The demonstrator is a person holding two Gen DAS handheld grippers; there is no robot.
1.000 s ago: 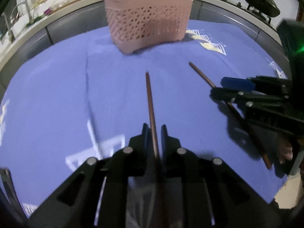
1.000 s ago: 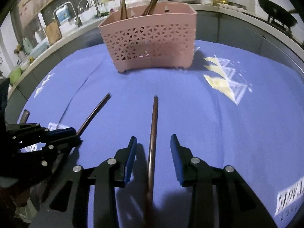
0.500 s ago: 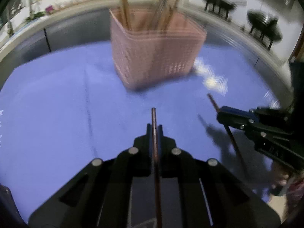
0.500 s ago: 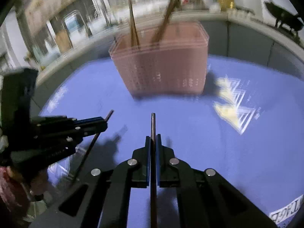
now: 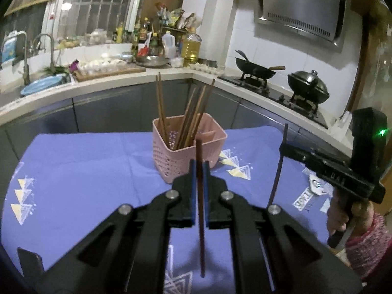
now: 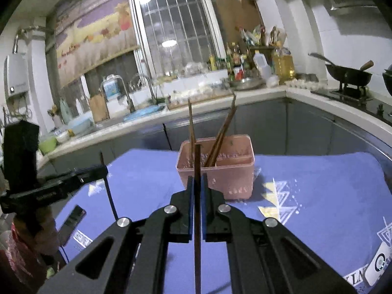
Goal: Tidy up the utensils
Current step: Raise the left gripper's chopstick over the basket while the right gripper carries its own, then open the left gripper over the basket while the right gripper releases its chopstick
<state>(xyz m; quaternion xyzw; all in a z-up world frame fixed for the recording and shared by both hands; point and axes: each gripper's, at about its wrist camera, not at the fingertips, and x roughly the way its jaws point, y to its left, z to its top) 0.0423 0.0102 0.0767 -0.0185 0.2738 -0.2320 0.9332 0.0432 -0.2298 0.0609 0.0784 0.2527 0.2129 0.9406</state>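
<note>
Both grippers are clamped shut, each on one dark wooden chopstick. My left gripper (image 5: 199, 165) pinches the left chopstick (image 5: 200, 208) partway along its length, so the stick runs up between the blue pads and its tip rises in front of the basket. My right gripper (image 6: 197, 180) holds the right chopstick (image 6: 197, 210) in the same way, pointing upward and lifted clear of the cloth. In the left wrist view the right gripper appears off to the side, its stick standing nearly upright.

Ahead of both tools sits the pink basket (image 5: 188, 156), a perforated plastic holder with a divider inside. Several chopsticks already stand in it (image 5: 186, 120), leaning against the walls (I count about six, though they overlap). The basket rests on a blue tablecloth (image 5: 80, 171) printed with pale triangles. I see no other loose chopstick on the cloth in either view.

Judging from this, most of the sorting is done: what remains is to carry these two sticks over the basket's rim and drop them in beside the others. Behind the table runs a kitchen counter (image 5: 103, 83) with a sink, bottles and two woks.
</note>
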